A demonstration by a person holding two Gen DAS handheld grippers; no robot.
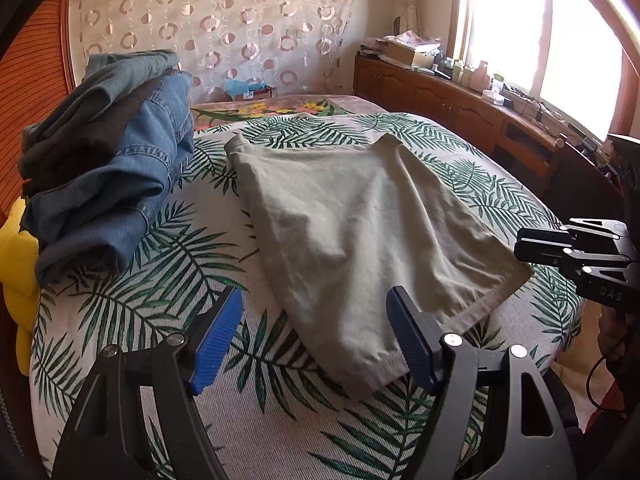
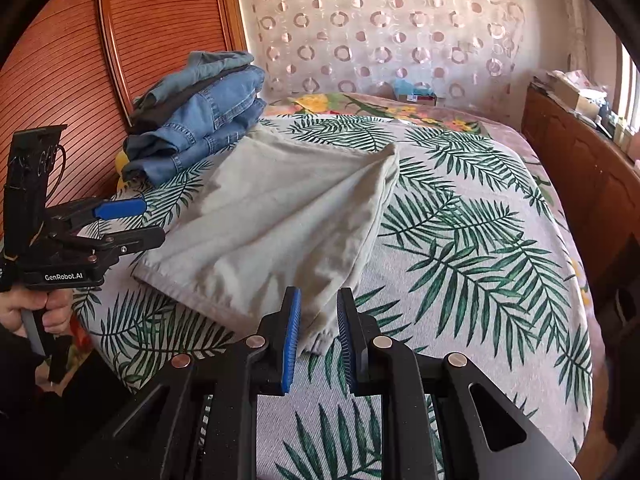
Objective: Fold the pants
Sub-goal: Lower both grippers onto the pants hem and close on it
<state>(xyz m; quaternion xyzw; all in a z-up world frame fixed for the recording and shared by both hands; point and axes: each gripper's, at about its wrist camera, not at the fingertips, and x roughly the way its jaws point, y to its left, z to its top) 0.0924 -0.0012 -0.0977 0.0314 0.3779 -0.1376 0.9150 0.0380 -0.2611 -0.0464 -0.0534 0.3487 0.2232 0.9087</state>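
Note:
Beige pants [image 1: 352, 216] lie folded flat on the palm-leaf bedspread [image 1: 132, 312]; they also show in the right wrist view [image 2: 272, 224]. My left gripper [image 1: 316, 336] is open, its blue pads [image 1: 218, 338] spread wide above the pants' near hem corner, touching nothing. My right gripper [image 2: 318, 344] is partly open, with a narrow gap between the pads, just short of the other near corner [image 2: 316, 340] and holding nothing. The right gripper also shows at the right edge of the left wrist view [image 1: 524, 244], and the left gripper at the left of the right wrist view [image 2: 148, 220].
A stack of folded jeans and dark trousers [image 1: 108, 160] sits at the bed's far left by the wooden headboard [image 2: 60, 60]. A yellow cushion [image 1: 16, 280] lies beneath it. A wooden cabinet [image 1: 460, 104] with clutter runs under the window on the right.

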